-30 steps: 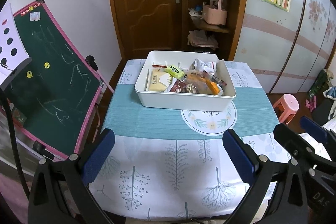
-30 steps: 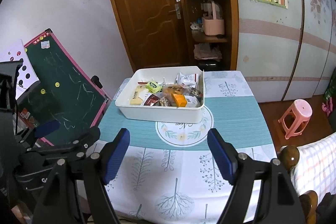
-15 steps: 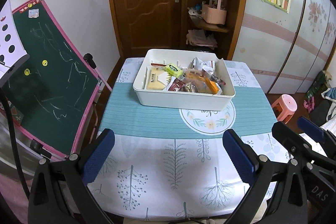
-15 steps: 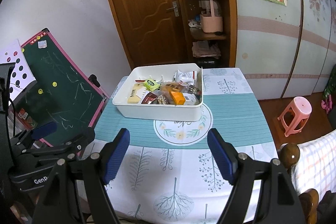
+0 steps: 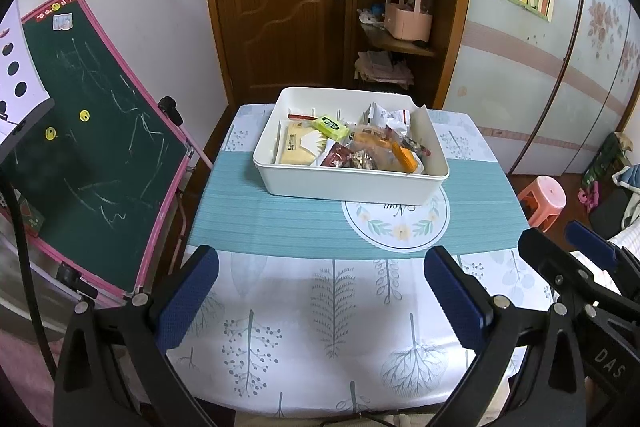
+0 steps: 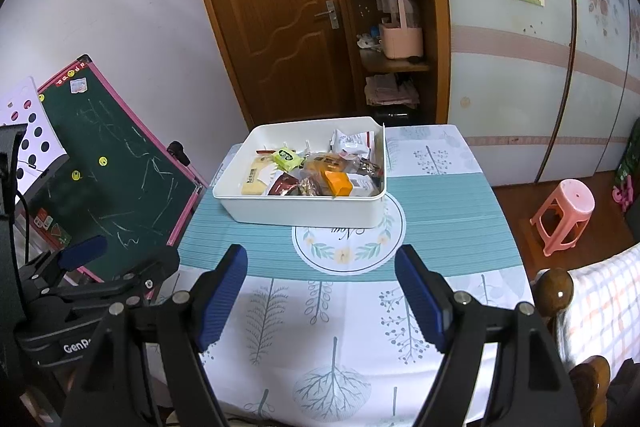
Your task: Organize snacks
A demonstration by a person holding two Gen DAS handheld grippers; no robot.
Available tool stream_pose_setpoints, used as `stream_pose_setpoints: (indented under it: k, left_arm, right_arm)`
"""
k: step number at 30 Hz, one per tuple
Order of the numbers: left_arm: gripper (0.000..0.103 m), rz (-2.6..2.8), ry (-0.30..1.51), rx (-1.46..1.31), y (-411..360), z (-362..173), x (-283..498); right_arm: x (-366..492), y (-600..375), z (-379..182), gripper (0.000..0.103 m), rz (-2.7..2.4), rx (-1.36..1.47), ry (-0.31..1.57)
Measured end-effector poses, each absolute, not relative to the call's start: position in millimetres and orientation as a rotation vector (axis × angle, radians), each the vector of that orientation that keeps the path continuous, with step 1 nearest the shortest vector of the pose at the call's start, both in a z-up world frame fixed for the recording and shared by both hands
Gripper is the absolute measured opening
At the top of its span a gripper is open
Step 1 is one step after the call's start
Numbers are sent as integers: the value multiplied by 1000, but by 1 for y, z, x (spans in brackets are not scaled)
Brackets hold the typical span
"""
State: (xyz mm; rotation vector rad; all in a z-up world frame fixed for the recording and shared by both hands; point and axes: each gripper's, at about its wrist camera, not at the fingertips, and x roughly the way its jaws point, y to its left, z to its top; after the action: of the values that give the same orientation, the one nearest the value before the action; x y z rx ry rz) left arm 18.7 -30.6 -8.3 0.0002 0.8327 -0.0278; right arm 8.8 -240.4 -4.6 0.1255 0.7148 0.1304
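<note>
A white bin (image 5: 352, 183) stands on the far half of the table (image 5: 280, 223). It holds several wrapped snacks, among them a green packet (image 5: 329, 126), a pale yellow packet (image 5: 298, 147) and an orange one (image 5: 404, 157). The same bin (image 6: 304, 211) shows in the right wrist view. My left gripper (image 5: 320, 291) hovers open over the near part of the tablecloth, with nothing between its blue pads. My right gripper (image 6: 320, 291) is open and empty too, close beside the left one and well short of the bin.
A green chalkboard easel (image 5: 92, 147) leans close to the table's left edge. A pink stool (image 5: 544, 199) stands on the floor to the right. A wooden bedpost (image 6: 556, 291) and checked bedding are at the near right. Behind the table are a door and shelves.
</note>
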Motion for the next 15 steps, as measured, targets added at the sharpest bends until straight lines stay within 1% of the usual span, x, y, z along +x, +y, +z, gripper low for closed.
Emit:
stream_pose_setpoints:
  k: [15]
  left_arm:
    - [102, -26, 839, 3, -29, -11, 16]
  right_arm:
    - [9, -242, -6, 77, 131, 127, 715]
